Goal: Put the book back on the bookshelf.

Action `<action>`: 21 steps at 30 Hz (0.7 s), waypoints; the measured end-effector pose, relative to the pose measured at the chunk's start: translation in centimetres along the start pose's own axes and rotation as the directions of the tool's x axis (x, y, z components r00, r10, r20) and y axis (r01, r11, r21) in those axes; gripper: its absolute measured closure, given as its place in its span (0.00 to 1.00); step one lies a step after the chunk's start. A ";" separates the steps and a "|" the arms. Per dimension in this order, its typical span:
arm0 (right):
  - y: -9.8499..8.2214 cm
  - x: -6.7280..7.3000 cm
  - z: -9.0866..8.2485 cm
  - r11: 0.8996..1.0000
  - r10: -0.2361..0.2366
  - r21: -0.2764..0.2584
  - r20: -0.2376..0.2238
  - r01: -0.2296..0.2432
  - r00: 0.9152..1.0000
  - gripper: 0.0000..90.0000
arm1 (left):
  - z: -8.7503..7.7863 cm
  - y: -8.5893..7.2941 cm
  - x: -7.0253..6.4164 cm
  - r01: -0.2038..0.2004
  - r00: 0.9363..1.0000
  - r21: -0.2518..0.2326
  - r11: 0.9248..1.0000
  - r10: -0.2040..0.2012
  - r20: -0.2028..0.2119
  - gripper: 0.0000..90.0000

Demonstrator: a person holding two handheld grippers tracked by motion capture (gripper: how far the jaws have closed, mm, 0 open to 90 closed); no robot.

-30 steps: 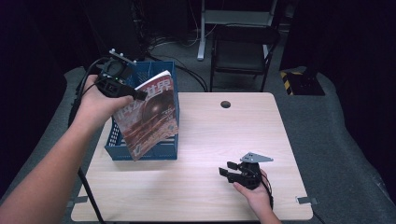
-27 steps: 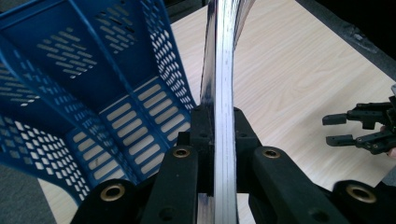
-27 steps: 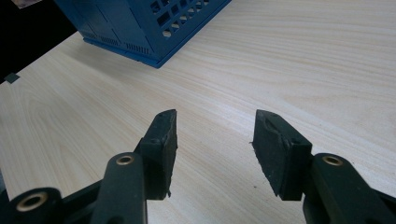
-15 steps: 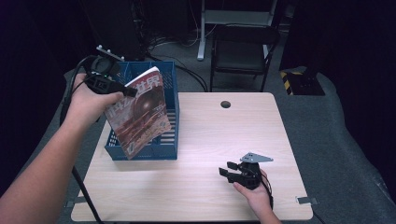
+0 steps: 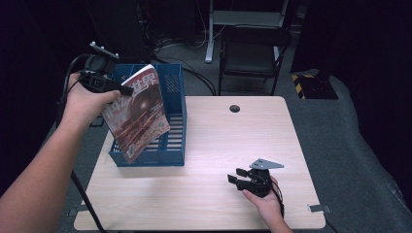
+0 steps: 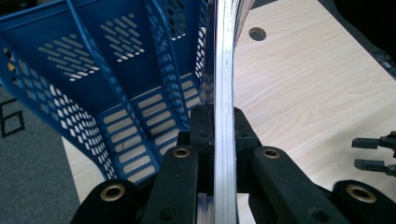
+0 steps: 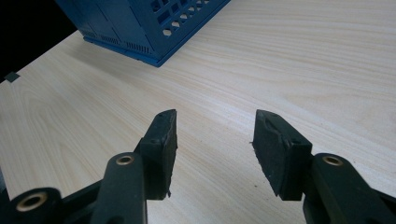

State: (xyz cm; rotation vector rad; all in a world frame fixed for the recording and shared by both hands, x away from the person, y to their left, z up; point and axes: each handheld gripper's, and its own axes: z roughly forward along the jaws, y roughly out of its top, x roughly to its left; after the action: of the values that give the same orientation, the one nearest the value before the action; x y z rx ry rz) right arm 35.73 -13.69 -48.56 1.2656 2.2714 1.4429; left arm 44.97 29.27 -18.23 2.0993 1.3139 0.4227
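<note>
Big white characters, 世界, run across the top of the magazine (image 5: 138, 114) cover, with the smaller print too blurred to read.

Reddish-brown glossy magazine (image 5: 138, 114), tilted, top corner pinched, hanging above the blue slotted basket (image 5: 172, 92).

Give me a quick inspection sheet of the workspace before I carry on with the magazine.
Surface: light wood table, one round hole near the far edge.
Job's things: magazine held tilted above the blue slotted rack; rack at the table's left side.
Clutter: nothing seen.
Grippers: left gripper shut on the magazine's edge; right gripper open, holding nothing, low over the table.
Cables: black cable loops from the left gripper; more on the floor behind.
Surroundings: dark room, chair beyond the table, grey carpet.
</note>
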 end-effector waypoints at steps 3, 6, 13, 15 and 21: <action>0.0 0.0 0.0 1.000 0.001 0.000 -0.001 -0.001 1.000 0.55 | -0.2 0.0 0.6 0.014 1.000 -0.001 1.000 -0.014 -0.011 0.93; 0.0 0.0 0.0 1.000 0.009 0.000 0.000 -0.009 1.000 0.55 | -0.5 0.0 1.1 0.028 0.999 0.000 1.000 -0.028 -0.026 0.93; 0.0 0.1 0.0 1.000 0.003 -0.001 -0.003 -0.003 1.000 0.55 | -0.8 0.0 2.2 0.071 0.996 -0.010 0.997 -0.071 -0.059 0.93; 0.0 0.1 0.0 1.000 0.002 -0.001 -0.003 -0.002 1.000 0.55 | -0.8 -0.1 2.6 0.087 0.994 -0.019 0.996 -0.089 -0.066 0.93; 0.0 0.1 0.1 1.000 0.004 -0.001 -0.004 -0.004 1.000 0.55 | -0.7 0.0 3.5 0.133 0.987 -0.023 0.991 -0.135 -0.083 0.93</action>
State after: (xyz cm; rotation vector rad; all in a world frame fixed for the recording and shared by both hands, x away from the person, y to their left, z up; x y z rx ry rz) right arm 35.72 -13.61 -48.59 1.2691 2.2718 1.4485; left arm 46.15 32.61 -17.84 1.9838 1.4848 0.4677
